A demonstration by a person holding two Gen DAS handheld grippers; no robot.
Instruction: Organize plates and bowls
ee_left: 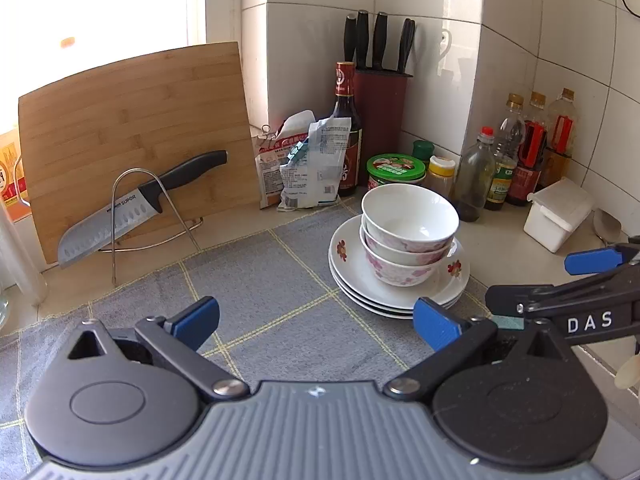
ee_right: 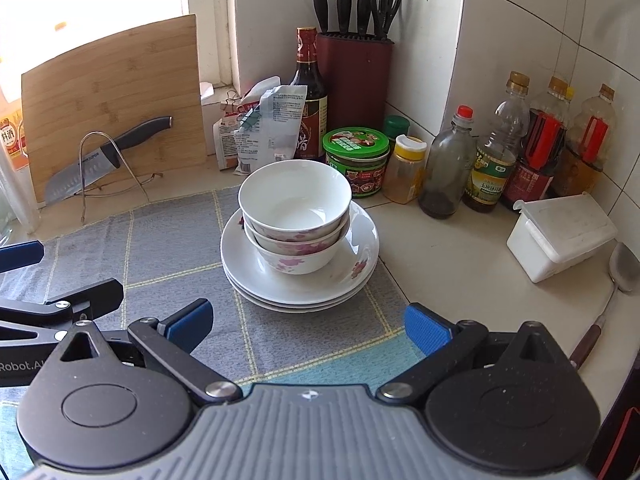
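Observation:
Three white bowls (ee_left: 408,232) (ee_right: 296,216) with pink flowers are nested upright on a stack of three white plates (ee_left: 352,276) (ee_right: 360,256). The stack rests on a grey checked cloth (ee_left: 260,296) (ee_right: 172,256) on the counter. My left gripper (ee_left: 316,322) hovers open over the cloth, down-left of the plates, nothing between its blue pads. My right gripper (ee_right: 306,326) is open too, just in front of the plates and empty. In the left wrist view the right gripper's fingers (ee_left: 592,260) enter at the right edge. The left gripper's fingers (ee_right: 20,254) reach in from the right wrist view's left.
A wooden cutting board (ee_left: 132,128) (ee_right: 112,92) leans at the back left with a knife (ee_left: 132,208) on a wire rack. Packets, a sauce bottle, a knife block (ee_right: 354,76), jars and oil bottles line the tiled wall. A white lidded box (ee_right: 560,236) and spoon lie right.

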